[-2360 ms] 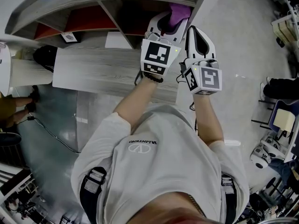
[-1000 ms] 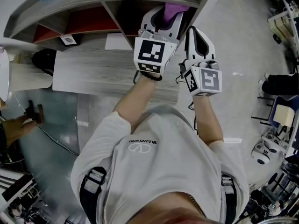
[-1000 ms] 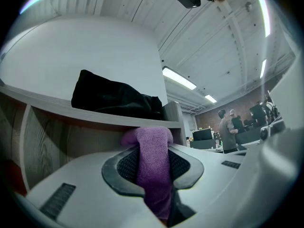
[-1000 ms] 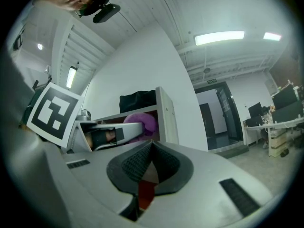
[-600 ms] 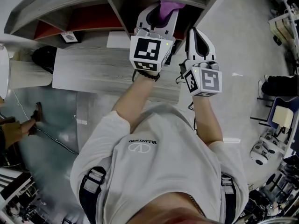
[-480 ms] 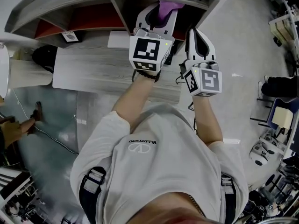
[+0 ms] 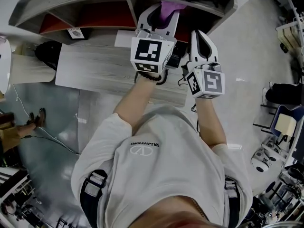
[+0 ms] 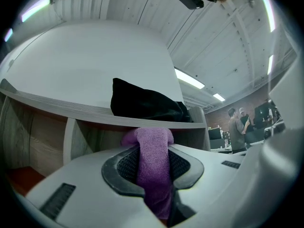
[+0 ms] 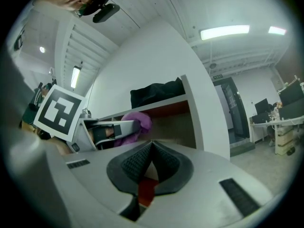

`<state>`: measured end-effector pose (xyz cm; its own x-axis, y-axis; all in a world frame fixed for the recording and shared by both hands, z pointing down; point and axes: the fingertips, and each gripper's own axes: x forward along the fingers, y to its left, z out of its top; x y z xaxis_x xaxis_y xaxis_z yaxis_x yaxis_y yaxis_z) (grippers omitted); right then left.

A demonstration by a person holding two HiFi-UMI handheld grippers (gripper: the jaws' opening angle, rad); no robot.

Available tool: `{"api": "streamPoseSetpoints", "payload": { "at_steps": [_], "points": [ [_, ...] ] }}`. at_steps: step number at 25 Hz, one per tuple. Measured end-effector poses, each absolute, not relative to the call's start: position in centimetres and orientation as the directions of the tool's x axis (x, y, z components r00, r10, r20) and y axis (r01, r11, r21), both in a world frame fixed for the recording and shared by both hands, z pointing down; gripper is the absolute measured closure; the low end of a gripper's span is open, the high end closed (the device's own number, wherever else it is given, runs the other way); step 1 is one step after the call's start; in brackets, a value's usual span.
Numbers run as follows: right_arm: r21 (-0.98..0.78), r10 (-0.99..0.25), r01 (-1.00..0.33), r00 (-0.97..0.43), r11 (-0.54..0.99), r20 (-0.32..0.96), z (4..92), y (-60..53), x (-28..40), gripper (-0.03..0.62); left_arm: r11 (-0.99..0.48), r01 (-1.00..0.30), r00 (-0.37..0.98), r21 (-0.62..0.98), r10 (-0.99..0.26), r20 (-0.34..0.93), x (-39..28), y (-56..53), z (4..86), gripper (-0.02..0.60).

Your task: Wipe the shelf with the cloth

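Observation:
My left gripper (image 7: 159,13) is shut on a purple cloth (image 7: 171,5), held up at the dark mouth of the grey shelf unit (image 7: 95,1). In the left gripper view the cloth (image 8: 153,161) is pinched between the jaws and stands up in front of the shelf board (image 8: 85,109). To the right and a little lower, my right gripper (image 7: 198,36) is shut on nothing. In the right gripper view its pads meet (image 9: 151,148), and the cloth (image 9: 138,122) and left gripper (image 9: 107,131) show to its left by the open compartment.
A black bag (image 8: 142,104) lies on the shelf's top. Below the shelf is a pale wooden board (image 7: 104,72) with a white sheet (image 7: 124,38), a small tag card (image 7: 74,33) and a black object (image 7: 46,53). People (image 8: 235,129) stand far off at the right.
My left gripper, with the cloth in it, has shifted left and slightly up toward the shelf opening. The right gripper has held its place. A person's hand at the left edge has moved.

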<state>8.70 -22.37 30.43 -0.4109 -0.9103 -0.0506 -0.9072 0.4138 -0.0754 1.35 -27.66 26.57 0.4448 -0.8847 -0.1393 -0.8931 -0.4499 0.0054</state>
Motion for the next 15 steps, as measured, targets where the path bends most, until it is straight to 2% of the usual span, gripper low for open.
{"api": "streamPoseSetpoints", "payload": {
  "at_steps": [15],
  "points": [
    [-0.078,-0.899,-0.896,-0.437,0.438,-0.026,31.5,-22.6,5.9,0.594,-0.389,-0.921,0.38,0.032,-0.912,-0.151,-3.0,-28.2,26.6,0.479]
  ]
}}
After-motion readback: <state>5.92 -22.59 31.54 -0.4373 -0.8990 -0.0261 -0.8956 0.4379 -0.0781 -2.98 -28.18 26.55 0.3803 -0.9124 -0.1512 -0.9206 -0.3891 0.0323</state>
